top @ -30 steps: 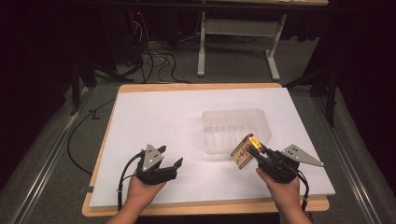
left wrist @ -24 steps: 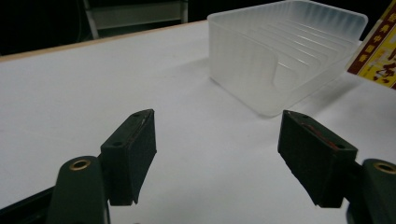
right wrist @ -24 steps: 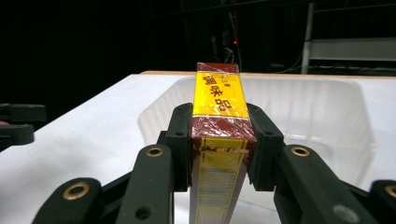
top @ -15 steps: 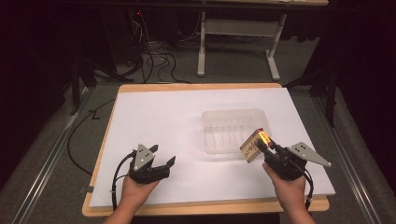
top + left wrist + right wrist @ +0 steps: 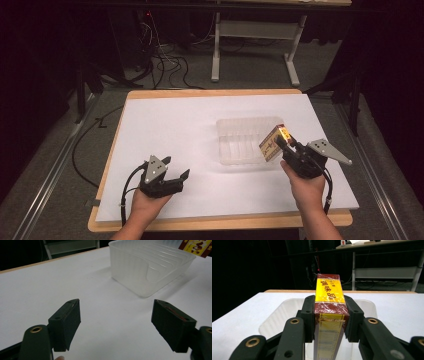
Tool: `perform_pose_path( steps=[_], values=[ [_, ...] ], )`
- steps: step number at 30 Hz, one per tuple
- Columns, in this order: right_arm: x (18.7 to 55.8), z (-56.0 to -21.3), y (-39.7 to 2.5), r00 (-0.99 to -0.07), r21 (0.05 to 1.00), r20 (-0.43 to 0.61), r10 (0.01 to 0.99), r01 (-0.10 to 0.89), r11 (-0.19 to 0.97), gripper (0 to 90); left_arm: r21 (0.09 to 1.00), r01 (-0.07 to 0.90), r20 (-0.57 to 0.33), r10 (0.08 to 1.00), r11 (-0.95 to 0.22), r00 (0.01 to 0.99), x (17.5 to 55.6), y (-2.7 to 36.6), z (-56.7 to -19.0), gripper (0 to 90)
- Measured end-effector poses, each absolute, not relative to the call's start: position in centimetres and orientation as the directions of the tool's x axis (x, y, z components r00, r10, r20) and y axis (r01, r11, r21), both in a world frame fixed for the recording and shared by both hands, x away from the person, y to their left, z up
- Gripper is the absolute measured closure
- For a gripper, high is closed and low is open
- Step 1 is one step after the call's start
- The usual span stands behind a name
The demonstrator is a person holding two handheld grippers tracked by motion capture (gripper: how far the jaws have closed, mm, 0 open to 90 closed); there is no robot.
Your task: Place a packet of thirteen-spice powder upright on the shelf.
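One box [image 5: 273, 143], one clear tray [image 5: 240, 145], two claws [image 5: 172, 175] [image 5: 286, 142].

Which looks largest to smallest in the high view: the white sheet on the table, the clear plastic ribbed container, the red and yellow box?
1. White sheet covering the table.
2. Clear plastic ribbed container.
3. Red and yellow box, held in the right gripper at the container's edge.
The differences are plain, so nearness to the camera does not change the order.

A glossy film-wrapped cardboard seasoning box [image 5: 329, 312] sits between matt black plastic jaws, above a translucent ribbed plastic tray [image 5: 235, 131]; matt white paper sheet [image 5: 175, 125] covers a wooden board [image 5: 215, 93] at frame centre.
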State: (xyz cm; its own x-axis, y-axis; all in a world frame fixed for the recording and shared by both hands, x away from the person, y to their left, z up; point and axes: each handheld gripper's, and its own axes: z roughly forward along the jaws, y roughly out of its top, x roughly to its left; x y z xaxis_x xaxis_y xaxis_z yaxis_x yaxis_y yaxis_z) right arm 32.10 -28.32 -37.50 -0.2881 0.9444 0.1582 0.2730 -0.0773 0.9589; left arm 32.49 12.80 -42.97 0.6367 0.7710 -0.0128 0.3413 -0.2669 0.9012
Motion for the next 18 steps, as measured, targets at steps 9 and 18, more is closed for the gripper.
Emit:
perform_pose_path(
  steps=[9,18],
  values=[
    [33.7,-37.2,-27.4,-0.240,0.960,0.132,0.962,0.273,-0.064,67.8,0.898,0.333,0.014,0.775,-0.288,0.631,32.5,12.7,-43.1,23.8],
    [35.2,-37.0,-26.3,-0.210,0.957,0.127,0.969,0.283,-0.065,67.9,0.897,0.328,0.020,0.766,-0.297,0.642,32.3,12.5,-43.0,23.9]
  ],
)
